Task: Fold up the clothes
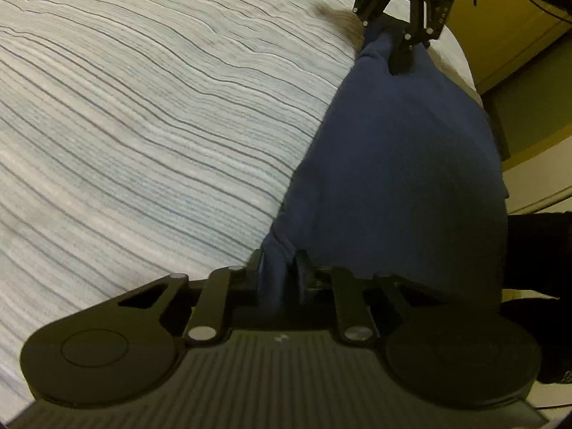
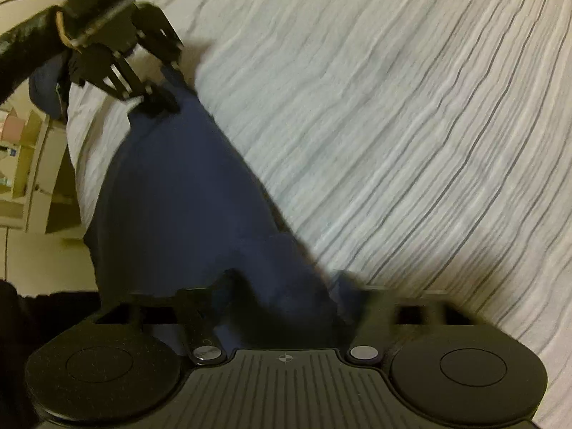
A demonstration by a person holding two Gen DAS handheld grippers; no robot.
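Note:
A dark blue garment (image 1: 393,164) hangs stretched between my two grippers above a striped bedspread (image 1: 143,125). In the left wrist view my left gripper (image 1: 280,271) is shut on a bunched corner of the cloth, and my right gripper (image 1: 397,41) pinches the far corner at the top. From the right wrist camera the same blue garment (image 2: 178,196) runs from my right gripper (image 2: 286,304), shut on a gathered end, up to my left gripper (image 2: 157,89) at the upper left. The cloth sags between both ends.
The pale blue and grey striped bedspread (image 2: 411,143) fills most of both views. The bed's edge lies beside the garment, with yellowish flooring (image 1: 529,82) and a shelf unit (image 2: 21,164) beyond. A dark sleeve (image 1: 536,250) shows at the right.

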